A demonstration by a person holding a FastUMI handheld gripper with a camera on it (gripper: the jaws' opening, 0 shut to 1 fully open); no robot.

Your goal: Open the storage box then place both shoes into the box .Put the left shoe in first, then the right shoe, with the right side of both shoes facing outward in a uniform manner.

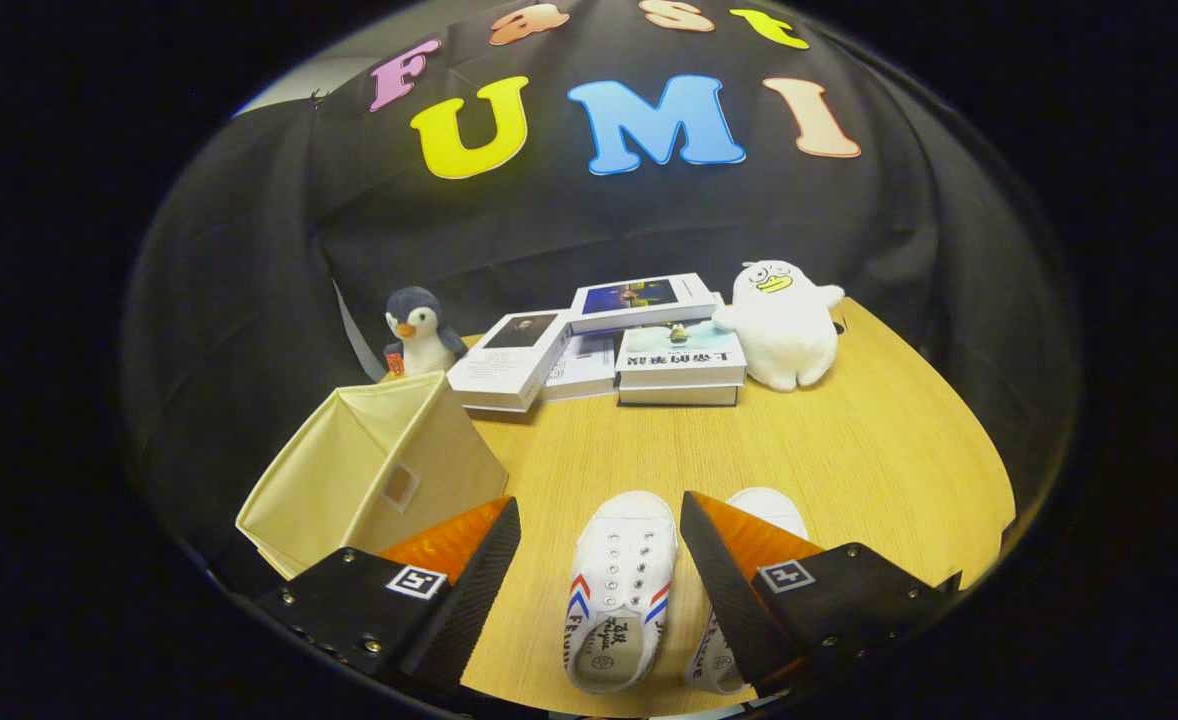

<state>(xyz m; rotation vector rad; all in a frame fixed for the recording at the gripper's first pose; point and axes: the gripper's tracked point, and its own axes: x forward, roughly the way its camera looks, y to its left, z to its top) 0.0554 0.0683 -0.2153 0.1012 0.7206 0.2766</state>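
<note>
the gripper [599,560] hangs above the table [849,450] with its fingers spread wide, gripping nothing. two white shoes lie side by side, toes pointing away: the left shoe [617,590] between the fingers, the right shoe [784,512] partly hidden under one finger. one cloth box [369,475] lies on its side just beside the other finger. judged light and soft: canvas uppers will flex, so pinch a shoe at the collar rim. the box wall looks limp. beyond: four books [599,345], two plush toys.
</note>
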